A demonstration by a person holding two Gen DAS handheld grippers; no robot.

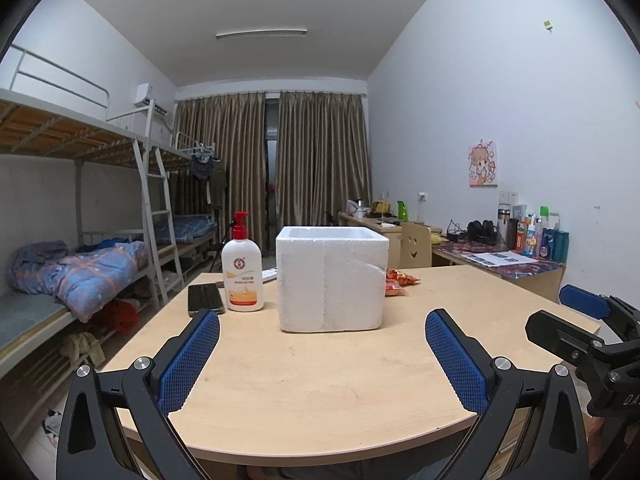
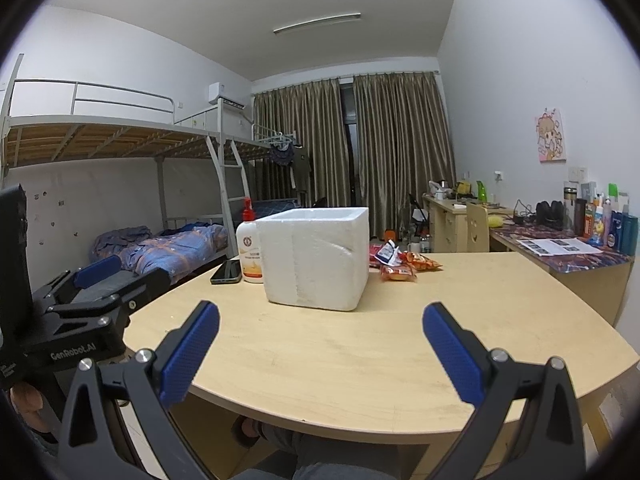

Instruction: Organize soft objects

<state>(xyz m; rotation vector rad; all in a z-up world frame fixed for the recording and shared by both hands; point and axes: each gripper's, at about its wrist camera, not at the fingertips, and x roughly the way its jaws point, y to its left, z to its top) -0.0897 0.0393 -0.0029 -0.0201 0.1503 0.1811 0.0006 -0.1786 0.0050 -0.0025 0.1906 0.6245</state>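
A white foam box (image 1: 332, 278) stands open-topped in the middle of the wooden table (image 1: 320, 380); it also shows in the right wrist view (image 2: 316, 258). Several red and orange snack packets (image 2: 402, 264) lie behind and to the right of the box, partly hidden by it in the left wrist view (image 1: 400, 282). My left gripper (image 1: 322, 356) is open and empty above the table's near edge. My right gripper (image 2: 320, 348) is open and empty, to the right of the left one, also over the near edge.
A lotion pump bottle (image 1: 242, 272) and a black phone (image 1: 205, 298) sit left of the box. A bunk bed (image 1: 72, 264) stands at the left. A cluttered desk (image 1: 512, 256) runs along the right wall.
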